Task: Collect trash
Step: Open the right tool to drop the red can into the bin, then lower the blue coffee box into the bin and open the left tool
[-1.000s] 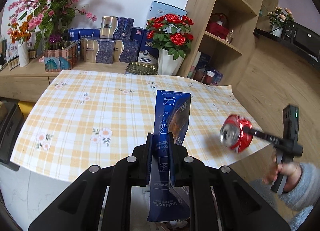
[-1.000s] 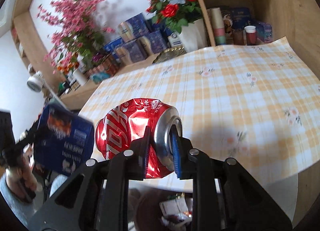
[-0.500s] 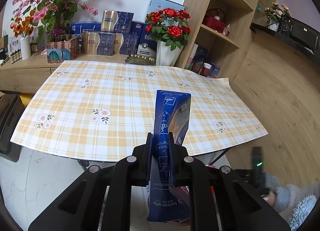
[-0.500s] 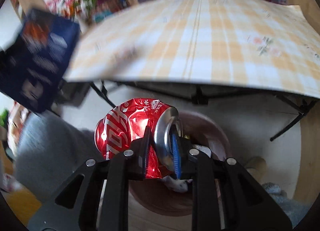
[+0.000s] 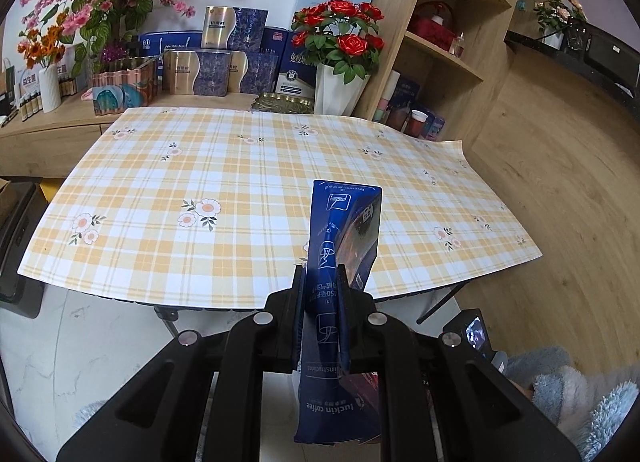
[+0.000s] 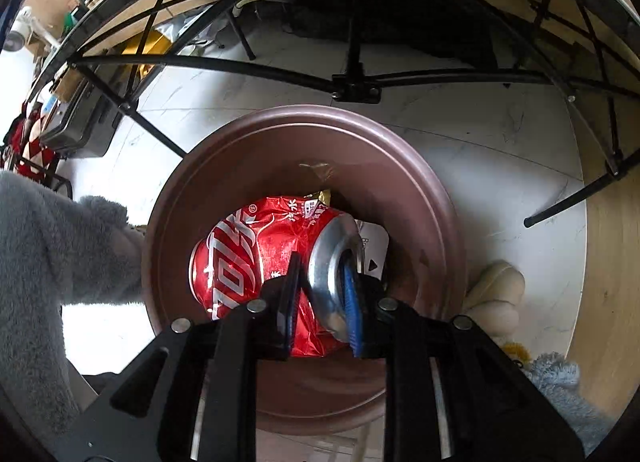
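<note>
My left gripper (image 5: 320, 286) is shut on a flat blue coffee packet (image 5: 340, 230), held upright in front of the near edge of the checked tablecloth (image 5: 200, 182). My right gripper (image 6: 320, 282) is shut on the rim of a crushed red drink can (image 6: 248, 250). It points steeply down and holds the can over the mouth of a round brown waste bin (image 6: 420, 178) on the white floor. Pieces of paper and wrapper lie inside the bin (image 6: 374, 246). The right gripper's body (image 5: 472, 330) shows low at the right edge of the left wrist view.
The folding table's black frame (image 6: 352, 78) arches over the bin. A person's grey fleece sleeve (image 6: 48, 262) is at the bin's left. A vase of red roses (image 5: 340, 62), boxes and a wooden shelf unit (image 5: 440, 42) stand behind the table. A black case (image 6: 80, 118) sits on the floor.
My right gripper has dropped from above the table's edge to below it, tilting down until the can hangs over the bin. The left gripper has drawn back slightly with the packet.
</note>
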Demonstrator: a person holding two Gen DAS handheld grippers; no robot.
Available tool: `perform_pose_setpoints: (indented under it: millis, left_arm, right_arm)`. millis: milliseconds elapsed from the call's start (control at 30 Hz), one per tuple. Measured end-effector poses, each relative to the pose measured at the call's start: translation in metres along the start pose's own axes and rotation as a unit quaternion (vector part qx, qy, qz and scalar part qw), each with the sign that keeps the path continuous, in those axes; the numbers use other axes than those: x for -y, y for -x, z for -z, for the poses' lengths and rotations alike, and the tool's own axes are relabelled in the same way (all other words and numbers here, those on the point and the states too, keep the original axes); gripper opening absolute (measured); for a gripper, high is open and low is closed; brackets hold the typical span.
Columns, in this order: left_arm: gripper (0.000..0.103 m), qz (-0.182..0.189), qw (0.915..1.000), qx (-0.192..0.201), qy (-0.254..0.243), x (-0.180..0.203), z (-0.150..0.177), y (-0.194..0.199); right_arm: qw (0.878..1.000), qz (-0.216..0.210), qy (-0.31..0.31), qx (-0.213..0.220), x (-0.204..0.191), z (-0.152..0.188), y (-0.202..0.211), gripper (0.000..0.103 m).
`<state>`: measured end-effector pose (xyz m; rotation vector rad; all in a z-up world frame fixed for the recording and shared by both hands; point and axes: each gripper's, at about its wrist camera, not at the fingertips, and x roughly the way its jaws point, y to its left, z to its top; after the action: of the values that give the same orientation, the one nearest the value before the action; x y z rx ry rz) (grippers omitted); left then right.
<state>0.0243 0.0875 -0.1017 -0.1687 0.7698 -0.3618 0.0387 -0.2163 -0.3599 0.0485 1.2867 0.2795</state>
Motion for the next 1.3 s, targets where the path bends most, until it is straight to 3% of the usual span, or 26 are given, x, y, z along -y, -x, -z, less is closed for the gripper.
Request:
perform_pose_setpoints:
  millis: [67, 100, 133, 200, 267, 333, 533, 667, 800, 1000, 1067, 1133, 1300]
  left_arm:
    - [0.014, 0.001, 1.0000, -0.003, 0.000, 0.002, 0.002, -0.002]
    - [0.014, 0.003, 1.0000, -0.006, -0.002, 0.003, 0.003, -0.003]
    - [0.014, 0.003, 1.0000, -0.008, -0.004, 0.004, 0.004, -0.004]
    - [0.014, 0.004, 0.9999, -0.010, -0.007, 0.006, 0.005, -0.005]
    - [0.014, 0.007, 0.9999, -0.012, -0.007, 0.007, 0.007, -0.006]
    - [0.014, 0.009, 0.9998, -0.014, -0.006, 0.007, 0.010, -0.009]
    - [0.014, 0.025, 0.9991, -0.027, -0.020, 0.016, 0.024, -0.024]
    - [0.014, 0.044, 0.9969, -0.043, -0.050, 0.029, 0.036, -0.041]
    - [0.014, 0.063, 0.9911, -0.057, -0.103, 0.050, 0.047, -0.061]
    - [0.014, 0.075, 0.9800, -0.069, -0.171, 0.080, 0.061, -0.093]
    - [0.014, 0.070, 0.9740, -0.068, -0.205, 0.089, 0.070, -0.103]
    - [0.014, 0.066, 0.9685, -0.073, -0.229, 0.096, 0.080, -0.113]
    - [0.014, 0.055, 0.9663, -0.098, -0.232, 0.094, 0.103, -0.138]
  right_arm:
    - [1.000, -0.006, -0.015, -0.001, 0.003, -0.002, -0.001, 0.025]
    - [1.000, -0.013, -0.026, 0.000, 0.006, -0.001, -0.001, 0.034]
    - [0.999, -0.022, -0.038, 0.004, 0.010, -0.002, 0.002, 0.056]
    - [0.997, -0.034, -0.062, 0.041, 0.016, -0.005, 0.015, 0.084]
    - [0.995, -0.042, -0.065, 0.064, 0.017, -0.010, 0.028, 0.086]
    - [0.992, -0.046, -0.071, 0.097, 0.019, -0.012, 0.048, 0.095]
    - [0.979, -0.025, -0.046, 0.198, 0.018, -0.017, 0.115, 0.097]
    - [0.960, 0.001, -0.005, 0.279, 0.019, -0.018, 0.171, 0.097]
    - [0.945, 0.043, 0.035, 0.323, 0.030, -0.014, 0.206, 0.097]
    - [0.935, 0.113, 0.038, 0.333, 0.060, -0.003, 0.204, 0.097]
    - [0.940, 0.105, 0.001, 0.326, 0.072, 0.000, 0.194, 0.097]
    - [0.934, 0.103, -0.028, 0.341, 0.079, -0.001, 0.196, 0.097]
    - [0.939, 0.097, -0.055, 0.326, 0.084, -0.008, 0.182, 0.097]
